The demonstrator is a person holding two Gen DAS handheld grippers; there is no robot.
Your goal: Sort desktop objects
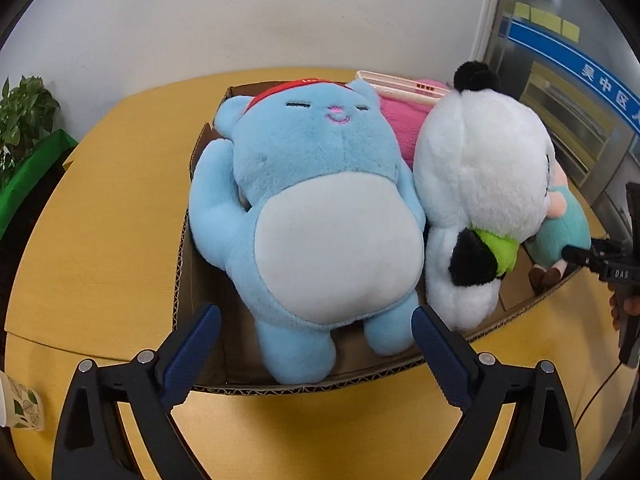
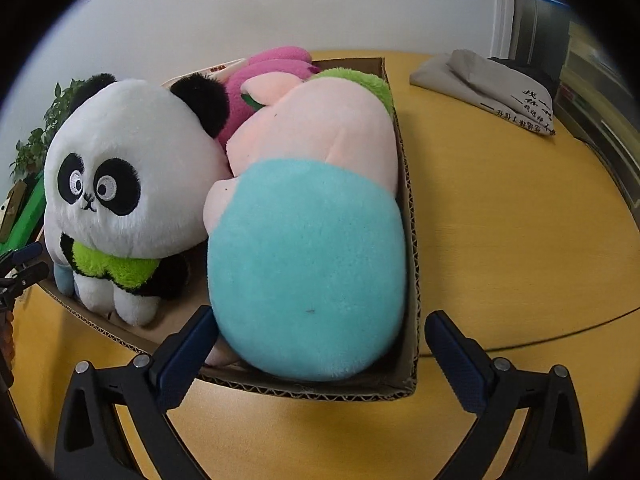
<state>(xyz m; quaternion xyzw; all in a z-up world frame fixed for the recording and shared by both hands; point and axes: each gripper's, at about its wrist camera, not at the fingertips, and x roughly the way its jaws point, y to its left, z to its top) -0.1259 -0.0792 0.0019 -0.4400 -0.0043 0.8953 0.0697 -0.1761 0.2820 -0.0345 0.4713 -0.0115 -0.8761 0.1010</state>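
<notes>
Hovering over the cardboard box (image 1: 182, 280) of plush toys.
Your left gripper (image 1: 316, 354) and right gripper (image 2: 316, 354) both gape wide, holding nothing.

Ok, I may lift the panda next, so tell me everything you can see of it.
The panda plush is white and fluffy, with black ears, eye patches and arms, embroidered eyes and a lime green scarf. It sits upright in the cardboard box, between the blue plush and the pink and teal plush, pressed against both.
</notes>
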